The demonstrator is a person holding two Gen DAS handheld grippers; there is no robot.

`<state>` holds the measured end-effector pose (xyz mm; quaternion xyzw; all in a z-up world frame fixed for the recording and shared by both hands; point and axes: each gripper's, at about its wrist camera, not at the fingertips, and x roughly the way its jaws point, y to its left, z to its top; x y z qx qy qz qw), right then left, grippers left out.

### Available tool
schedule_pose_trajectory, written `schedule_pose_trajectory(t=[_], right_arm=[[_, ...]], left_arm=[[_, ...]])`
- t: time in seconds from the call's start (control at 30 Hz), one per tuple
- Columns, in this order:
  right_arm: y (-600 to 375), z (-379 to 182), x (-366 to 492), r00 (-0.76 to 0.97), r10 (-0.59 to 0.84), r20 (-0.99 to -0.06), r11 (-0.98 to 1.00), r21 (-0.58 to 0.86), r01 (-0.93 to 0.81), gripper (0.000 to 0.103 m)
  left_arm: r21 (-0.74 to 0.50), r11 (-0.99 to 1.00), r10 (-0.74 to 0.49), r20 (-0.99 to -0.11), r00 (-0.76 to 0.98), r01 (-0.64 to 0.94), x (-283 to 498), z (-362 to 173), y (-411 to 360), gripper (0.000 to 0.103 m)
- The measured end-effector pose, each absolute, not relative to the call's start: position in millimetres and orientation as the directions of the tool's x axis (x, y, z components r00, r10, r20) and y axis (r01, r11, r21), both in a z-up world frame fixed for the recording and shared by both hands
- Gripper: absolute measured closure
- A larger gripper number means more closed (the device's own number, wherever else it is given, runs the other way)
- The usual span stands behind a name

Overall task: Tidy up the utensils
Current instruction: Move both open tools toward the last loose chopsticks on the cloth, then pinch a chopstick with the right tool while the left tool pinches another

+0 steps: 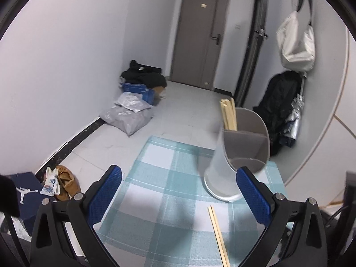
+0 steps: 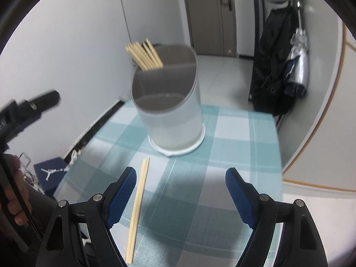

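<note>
A pair of loose chopsticks [image 2: 137,209] is laid flat on the checked worktop [image 2: 233,133], near the divided holder [image 2: 171,115], where further chopsticks [image 2: 144,55] are stood. The left gripper [image 1: 179,200] and right gripper [image 2: 180,197] are held spread apart, empty.

Loose chopsticks [image 1: 219,235] run off the bottom edge.
</note>
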<state>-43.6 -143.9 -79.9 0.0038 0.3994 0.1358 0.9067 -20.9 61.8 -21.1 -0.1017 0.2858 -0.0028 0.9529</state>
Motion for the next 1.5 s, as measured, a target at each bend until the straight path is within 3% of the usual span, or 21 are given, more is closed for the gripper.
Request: schedule_pose_trajectory(t=[0.3, 0.5, 0.6, 0.7, 0.87, 0.93, 1.4, 1.5], right_arm=[[-112.0, -112.4, -17.1, 0.538, 0.248, -0.806, 0.953, 0.104, -0.283, 0.024], [-97.1, -131.9, -6.6, 0.467, 0.247, -0.849, 0.948, 0.113, -0.297, 0.041], [-89.3, -136.3, -6.1, 0.455, 0.235, -0.859, 0.945, 0.092, -0.314, 0.042], [-80.8, -143.8, -6.7, 0.439, 0.201, -0.875, 0.941, 0.049, -0.334, 0.052], [-74.1, -149.0, -7.5, 0.430, 0.186, -0.883, 0.936, 0.026, -0.351, 0.059], [-73.7, -150.2, -8.0, 0.422, 0.173, -0.890, 0.938, 0.018, -0.346, 0.068], [-51.8, -152.9, 25.1, 0.432, 0.139, -0.891, 0.913, -0.055, -0.405, 0.069], [-51.5, -153.6, 30.7, 0.429, 0.171, -0.887, 0.912, -0.022, -0.409, 0.076]], left_arm=[[-0.206, 0.976, -0.065, -0.598, 0.799, -0.074, -3.0, -33.3, 70.9, 0.002], [-0.224, 0.970, -0.070, -0.629, 0.774, -0.094, 1.8, -38.6, 79.6, 0.002], [-0.233, 0.967, -0.072, -0.641, 0.764, -0.105, 3.1, -40.4, 83.7, 0.002], [-0.238, 0.963, -0.065, -0.652, 0.755, -0.123, 4.1, -41.9, 88.3, 0.002], [-0.214, 0.961, -0.012, -0.664, 0.748, -0.175, 5.2, -42.6, 94.7, 0.002], [-0.215, 0.958, -0.004, -0.671, 0.742, -0.189, 4.9, -43.1, 96.8, 0.002], [-0.231, 0.947, 0.010, -0.671, 0.741, -0.222, 7.2, -44.9, 109.6, 0.002], [-0.242, 0.942, 0.006, -0.683, 0.730, -0.234, 9.3, -48.6, 114.7, 0.002]])
